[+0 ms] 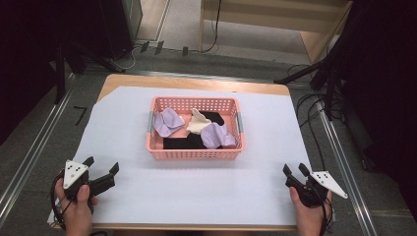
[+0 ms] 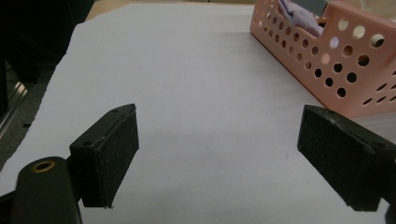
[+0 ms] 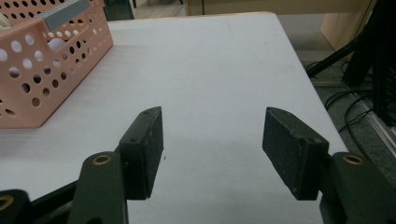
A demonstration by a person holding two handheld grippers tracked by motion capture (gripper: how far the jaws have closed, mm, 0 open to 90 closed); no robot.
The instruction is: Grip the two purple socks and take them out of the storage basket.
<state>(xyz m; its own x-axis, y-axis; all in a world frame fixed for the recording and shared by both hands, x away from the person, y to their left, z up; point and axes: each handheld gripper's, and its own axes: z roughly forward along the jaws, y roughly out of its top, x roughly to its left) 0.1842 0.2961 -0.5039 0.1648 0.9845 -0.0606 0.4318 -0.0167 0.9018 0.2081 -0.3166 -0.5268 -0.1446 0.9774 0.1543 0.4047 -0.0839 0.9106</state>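
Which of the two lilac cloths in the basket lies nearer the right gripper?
The lilac cloth at the pink basket's front right corner; the other lilac cloth lies at the left end, farther from the right gripper.

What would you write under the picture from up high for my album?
Two open grippers, left gripper and right gripper, wait near a pink basket of purple, cream and black cloths on a white table.

High view: overhead, facing twelve o'clock. Gripper views: low, close, sharing pink basket at one and eleven o'clock.
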